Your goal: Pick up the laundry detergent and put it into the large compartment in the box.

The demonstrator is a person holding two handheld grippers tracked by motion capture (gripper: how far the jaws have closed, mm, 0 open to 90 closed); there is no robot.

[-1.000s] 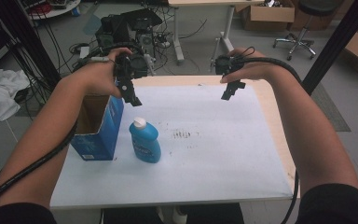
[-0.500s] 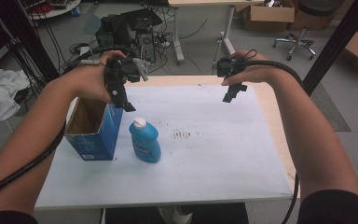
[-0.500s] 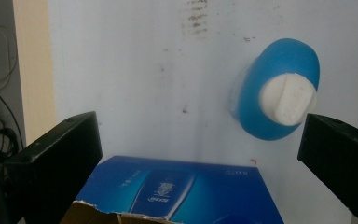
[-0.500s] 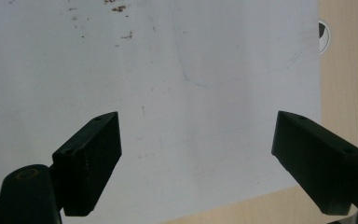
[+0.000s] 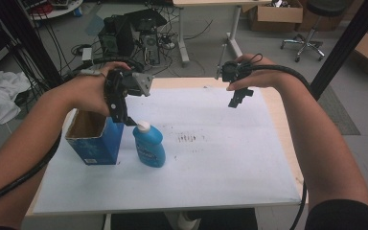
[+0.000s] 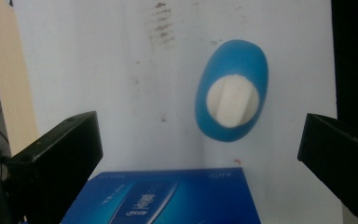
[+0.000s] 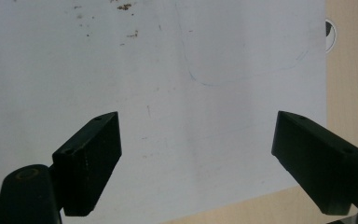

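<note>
A blue bottle with a white cap (image 5: 148, 144) stands upright on the white sheet, right beside an open blue carton (image 5: 94, 136). My left gripper (image 5: 122, 116) hangs above the gap between carton and bottle, pointing down, jaws wide open and empty. In the left gripper view the bottle (image 6: 232, 91) shows from above between the jaws, with the carton's blue side (image 6: 168, 196) below it. My right gripper (image 5: 235, 98) hovers over the far right part of the sheet, open, with bare white sheet (image 7: 191, 93) between its jaws.
The white sheet (image 5: 211, 158) covers most of the wooden table (image 5: 280, 120), with dark smudges (image 5: 188, 139) near its middle. Beyond the far edge are computer cases, cables and a desk leg on the floor. A black pole (image 5: 345, 43) stands at the right.
My left hand has drawn the gripper toward the left and turned it to point down over the carton and bottle. The right gripper has stayed in place.
</note>
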